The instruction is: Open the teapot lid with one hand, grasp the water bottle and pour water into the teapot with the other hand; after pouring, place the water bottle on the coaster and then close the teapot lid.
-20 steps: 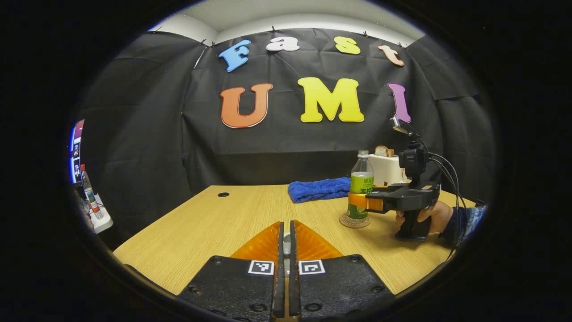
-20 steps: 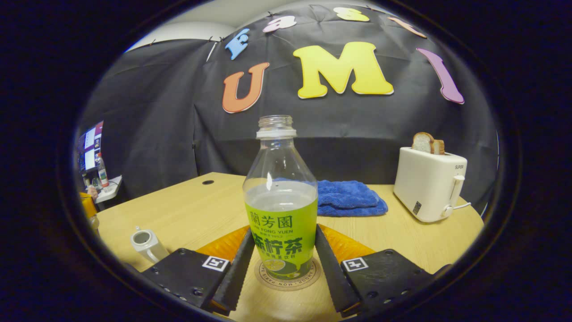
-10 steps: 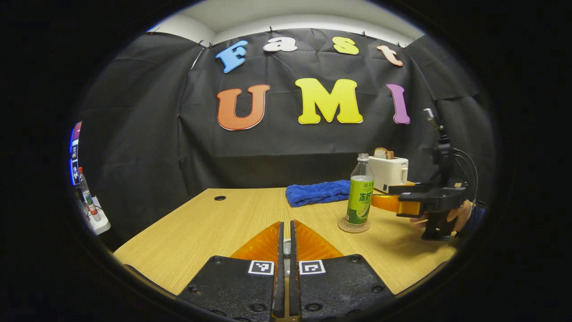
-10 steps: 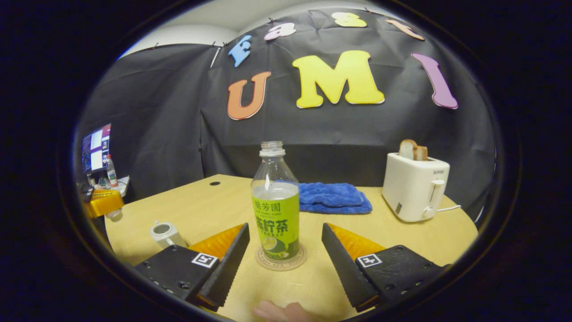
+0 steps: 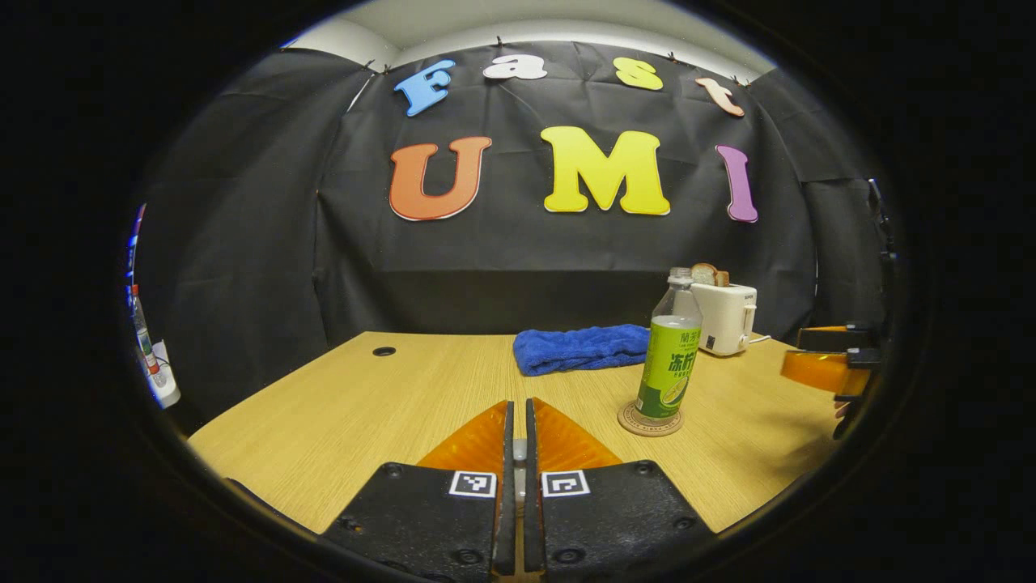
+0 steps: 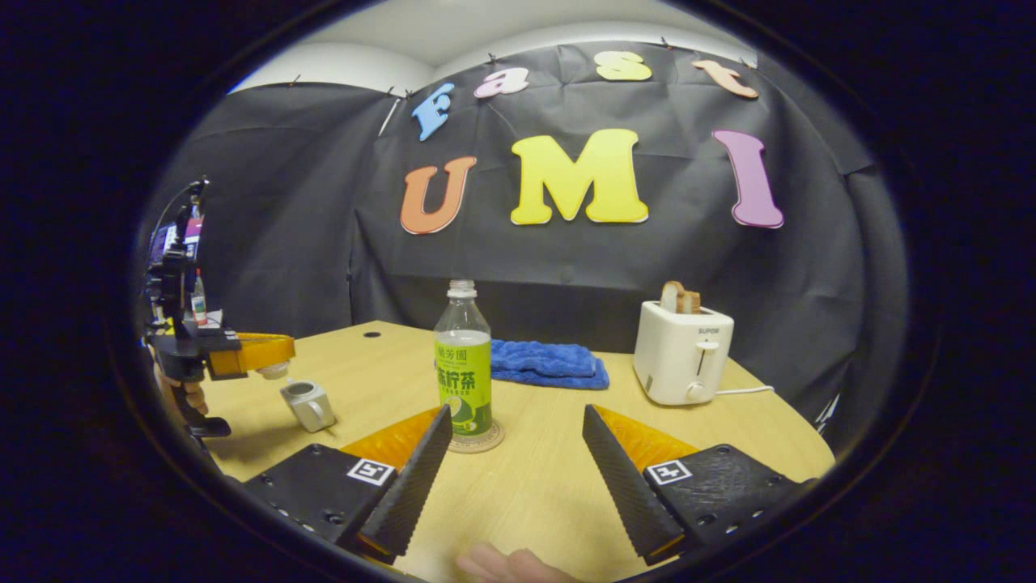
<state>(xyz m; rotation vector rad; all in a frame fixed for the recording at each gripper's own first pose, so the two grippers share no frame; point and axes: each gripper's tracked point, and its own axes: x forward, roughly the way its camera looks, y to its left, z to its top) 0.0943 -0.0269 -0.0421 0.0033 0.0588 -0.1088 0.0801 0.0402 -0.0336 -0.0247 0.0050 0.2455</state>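
The water bottle (image 6: 463, 372), uncapped with a green label, stands upright on the round coaster (image 6: 477, 441). My right gripper (image 6: 515, 414) is open, its fingers apart and back from the bottle, touching nothing. The small white teapot (image 6: 307, 403) sits lidless at the table's left. Just above it, my left gripper (image 6: 267, 352) is shut on the teapot lid (image 6: 275, 371). In the left gripper view the fingers meet at the left gripper (image 5: 518, 437) with a pale sliver of the lid (image 5: 518, 450) pinched between them. The bottle (image 5: 668, 368), coaster (image 5: 650, 421) and right gripper (image 5: 817, 368) lie to its right.
A white toaster (image 6: 682, 356) holding bread stands at the back right of the wooden table (image 5: 364, 405). A folded blue towel (image 6: 544, 362) lies behind the bottle. There is a cable hole (image 6: 371, 334) at the back left. A hand (image 6: 502, 563) shows at the bottom edge.
My right gripper opened off the bottle and drew back from it, leaving the bottle standing on the coaster. The left gripper stayed shut and shifted only slightly.
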